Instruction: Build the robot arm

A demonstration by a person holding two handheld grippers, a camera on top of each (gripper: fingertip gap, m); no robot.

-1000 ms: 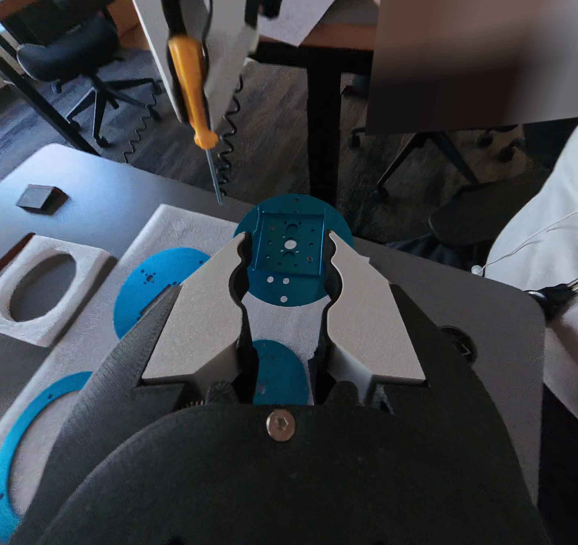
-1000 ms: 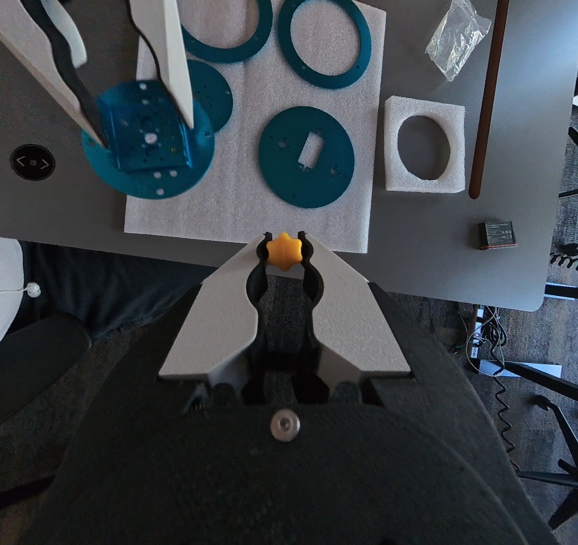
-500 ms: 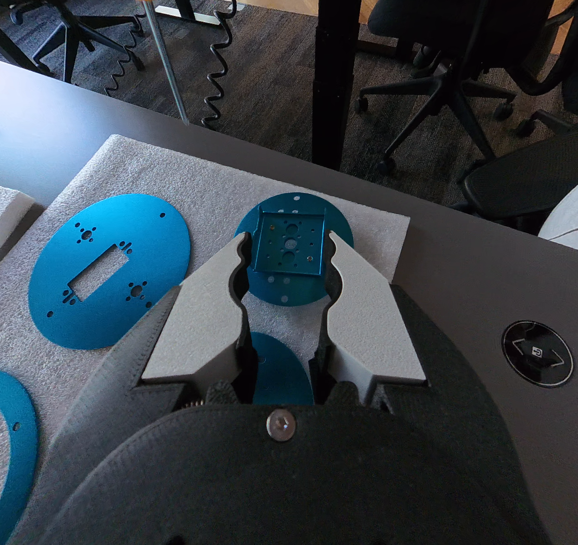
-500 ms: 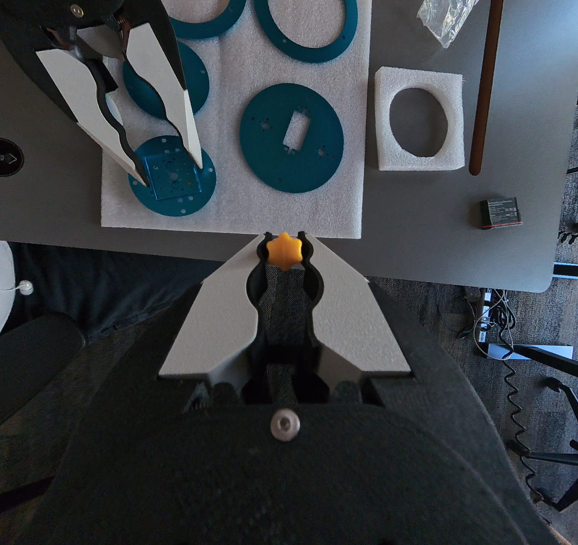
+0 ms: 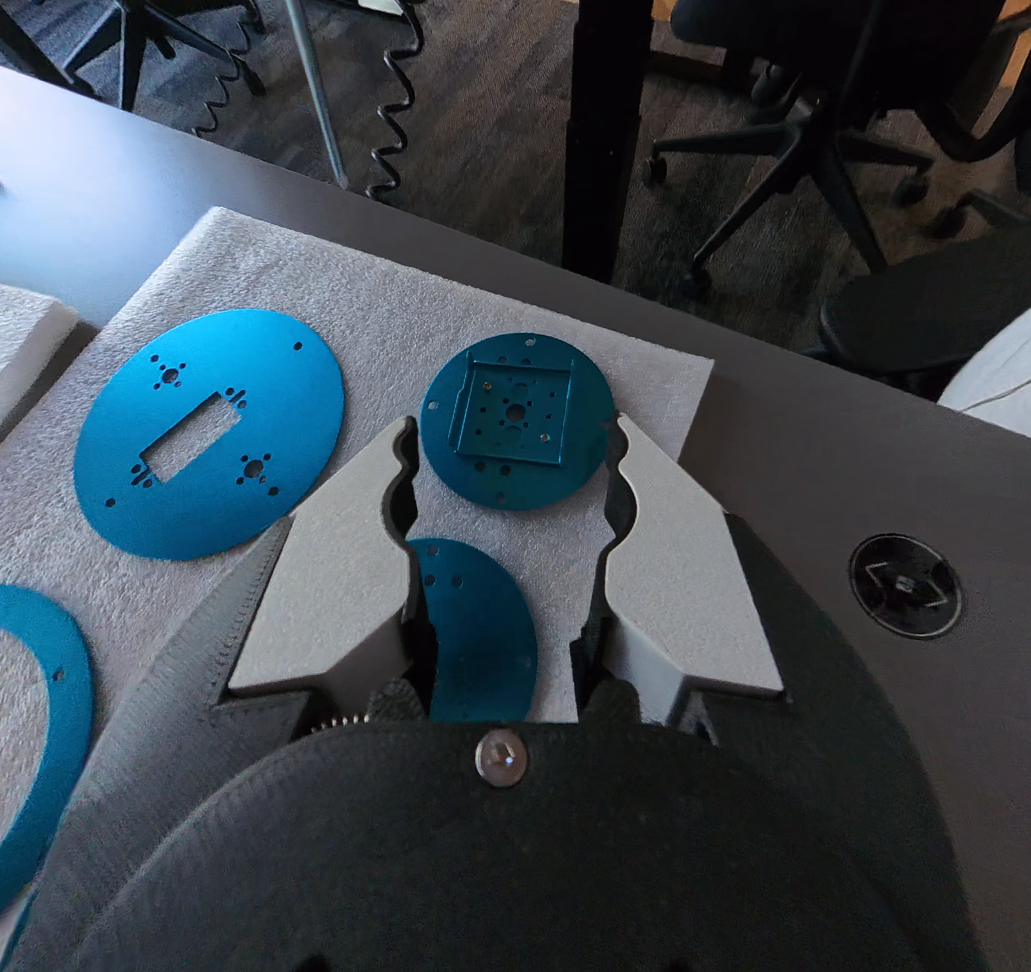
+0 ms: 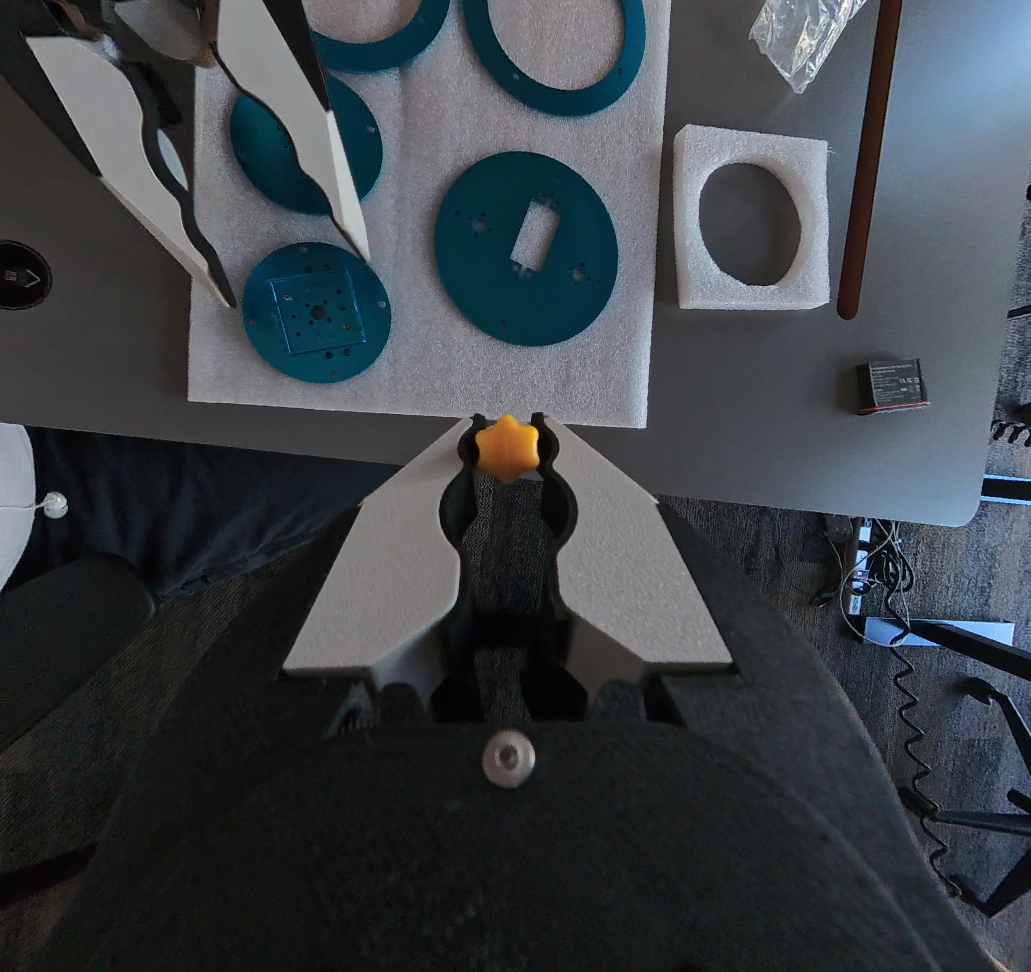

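The left tool (image 5: 510,432) is released, its fingers spread either side of a small blue disc with a square bracket (image 5: 516,421) and not touching it. That disc lies flat on the white foam sheet (image 5: 346,281), near the sheet's corner by the desk (image 5: 825,471) edge. A plain small disc (image 5: 480,627) lies between the fingers nearer the tool body, and a larger slotted blue disc (image 5: 206,432) lies beside them. The right tool (image 6: 506,446) is clenched on the yellow screwdriver handle (image 6: 506,447), held over the near desk edge. Two blue rings (image 6: 552,24), a hollow foam block (image 6: 750,217), a clear plastic bag (image 6: 812,13) and a small black battery (image 6: 891,386) lie farther out.
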